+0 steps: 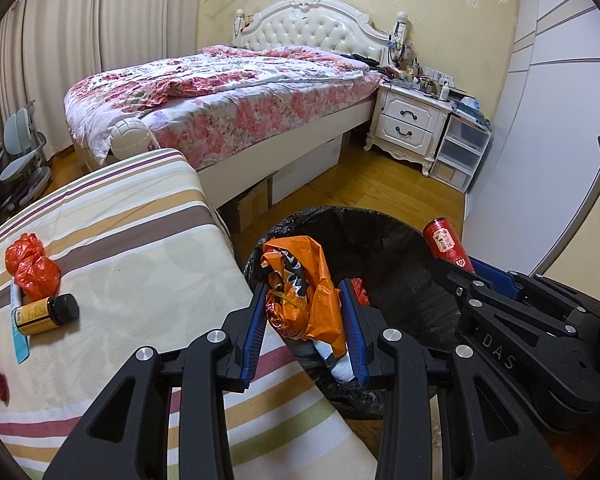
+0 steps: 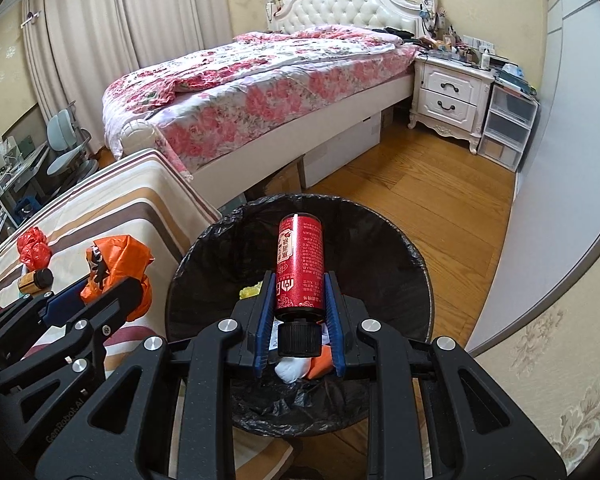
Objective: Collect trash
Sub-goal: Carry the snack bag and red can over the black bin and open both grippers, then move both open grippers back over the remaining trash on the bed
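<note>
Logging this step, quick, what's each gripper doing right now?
Left gripper: closed on the crumpled orange bag.
Right gripper: closed on the red bottle, above the bin.

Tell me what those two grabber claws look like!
Both are black plastic with triangle-shaped holes and shiny round silver bolts. Each has two flat fingers with ridged blue pads. The left gripper and right gripper match. White letters "DAS" sit on one, faint "GenRobot.AI" on the other.

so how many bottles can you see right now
2. The red bottle is clamped in the right tool, held over the black-lined trash bin. The dark yellow-labelled bottle lies on its side on the striped cover. Others may be hidden inside the bin.
</note>
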Action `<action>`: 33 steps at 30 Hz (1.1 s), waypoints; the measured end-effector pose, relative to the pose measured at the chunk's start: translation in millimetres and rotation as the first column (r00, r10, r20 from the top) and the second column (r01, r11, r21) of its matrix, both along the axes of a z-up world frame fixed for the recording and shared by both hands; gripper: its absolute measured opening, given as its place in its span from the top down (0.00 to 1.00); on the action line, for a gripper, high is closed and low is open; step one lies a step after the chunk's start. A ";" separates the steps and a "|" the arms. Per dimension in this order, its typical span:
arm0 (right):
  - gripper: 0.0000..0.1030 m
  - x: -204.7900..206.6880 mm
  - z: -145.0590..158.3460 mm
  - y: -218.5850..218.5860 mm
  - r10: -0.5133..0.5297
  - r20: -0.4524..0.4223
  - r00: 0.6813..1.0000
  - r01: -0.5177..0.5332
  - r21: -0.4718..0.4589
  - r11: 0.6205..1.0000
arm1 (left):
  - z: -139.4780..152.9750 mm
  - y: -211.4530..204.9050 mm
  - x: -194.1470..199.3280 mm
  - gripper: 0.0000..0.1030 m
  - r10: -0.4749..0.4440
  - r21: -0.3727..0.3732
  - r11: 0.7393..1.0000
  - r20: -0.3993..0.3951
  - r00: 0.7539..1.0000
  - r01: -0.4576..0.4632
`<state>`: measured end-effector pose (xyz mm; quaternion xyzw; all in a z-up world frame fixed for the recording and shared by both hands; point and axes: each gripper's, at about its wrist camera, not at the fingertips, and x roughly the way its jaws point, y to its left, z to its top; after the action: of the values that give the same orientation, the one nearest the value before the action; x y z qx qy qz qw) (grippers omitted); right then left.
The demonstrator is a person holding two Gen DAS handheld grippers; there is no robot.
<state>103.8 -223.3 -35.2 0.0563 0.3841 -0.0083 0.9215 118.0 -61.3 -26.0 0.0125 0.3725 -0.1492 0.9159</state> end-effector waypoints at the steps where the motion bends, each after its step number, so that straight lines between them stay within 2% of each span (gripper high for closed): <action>1: 0.77 1.0 -0.6 -1.0 -0.003 -0.001 1.000 0.003 0.000 1.000 | -1.1 -1.6 1.5 0.65 0.000 0.002 1.000 -0.003 1.000 0.000; 6: 0.77 5.3 -4.6 -7.1 -0.018 -0.010 1.000 0.018 0.000 1.000 | -5.8 -8.0 8.4 0.65 -0.007 0.013 1.000 -0.014 1.000 0.007; 9: 0.74 7.3 -6.5 -10.4 -0.027 -0.011 1.000 0.027 0.003 1.000 | -7.0 -9.6 11.2 0.56 -0.001 0.017 1.000 -0.019 1.000 0.001; 10: 0.71 8.8 -6.9 -10.4 -0.031 -0.012 0.999 0.031 0.003 1.000 | -7.3 -9.2 11.1 0.50 0.002 0.016 1.000 -0.020 1.000 -0.002; 12: 0.62 7.5 -7.3 -12.6 -0.042 -0.010 0.999 0.042 0.002 0.999 | -6.3 -7.8 10.6 0.43 0.008 0.008 1.000 -0.017 1.000 -0.008; 14: 0.62 7.4 -7.7 -14.3 -0.049 -0.012 0.999 0.049 -0.001 0.999 | -5.0 -6.0 9.1 0.34 0.016 0.004 1.000 -0.011 1.000 -0.016; 15: 0.62 6.7 -8.0 -14.8 -0.052 -0.013 0.999 0.052 -0.001 0.999 | -4.4 -5.0 8.5 0.32 0.019 0.001 1.000 -0.009 1.000 -0.019; 23: 0.54 3.9 -6.1 -10.5 -0.050 -0.011 0.999 0.050 0.000 0.999 | 0.6 12.6 -0.1 0.28 0.073 0.015 0.997 0.003 0.997 -0.073; 27: 0.49 1.7 -5.4 2.3 -0.022 -0.012 1.000 0.022 0.001 1.000 | 5.0 32.2 -10.7 0.28 0.113 0.027 0.993 0.021 0.993 -0.113; 33: 0.48 2.6 -5.8 35.5 0.050 -0.027 0.998 -0.050 0.002 0.999 | 5.6 75.0 -22.3 0.28 0.200 0.022 0.980 0.003 0.980 -0.200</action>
<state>106.4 -187.9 -41.0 0.0469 0.3977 0.0142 0.9162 95.7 13.7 -20.4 -0.0147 0.3733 -0.0522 0.9261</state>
